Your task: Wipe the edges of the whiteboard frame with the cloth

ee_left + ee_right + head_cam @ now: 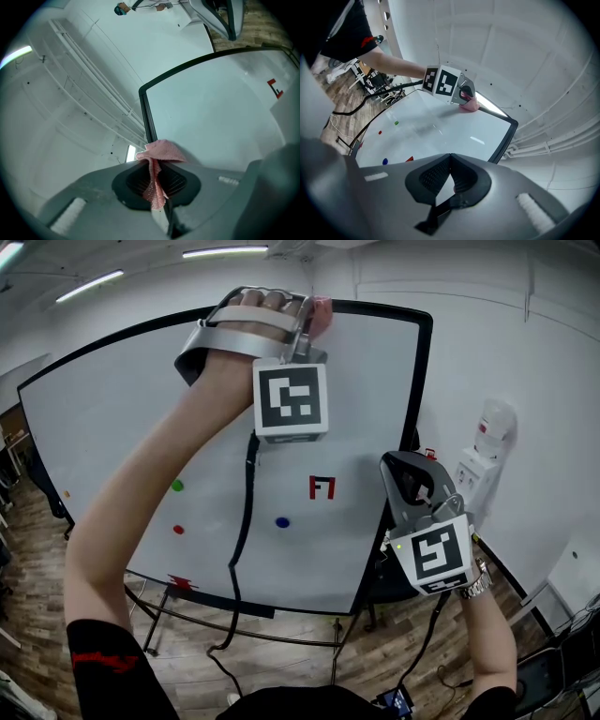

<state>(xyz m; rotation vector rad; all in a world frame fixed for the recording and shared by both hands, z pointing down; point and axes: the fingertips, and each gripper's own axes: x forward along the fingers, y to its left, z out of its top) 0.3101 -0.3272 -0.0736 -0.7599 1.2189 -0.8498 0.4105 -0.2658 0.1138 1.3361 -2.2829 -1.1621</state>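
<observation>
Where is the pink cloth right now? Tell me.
The pink cloth is pinched in the left hand-held gripper, pressed against the whiteboard frame at its top edge, right of centre in the head view, short of the upper right corner.

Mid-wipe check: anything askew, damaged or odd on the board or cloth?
Nothing stands out. The left gripper pinches the pink cloth, bunched at the whiteboard's black top frame edge, which looks intact. Only note: a black cable hangs across the board face.
</observation>
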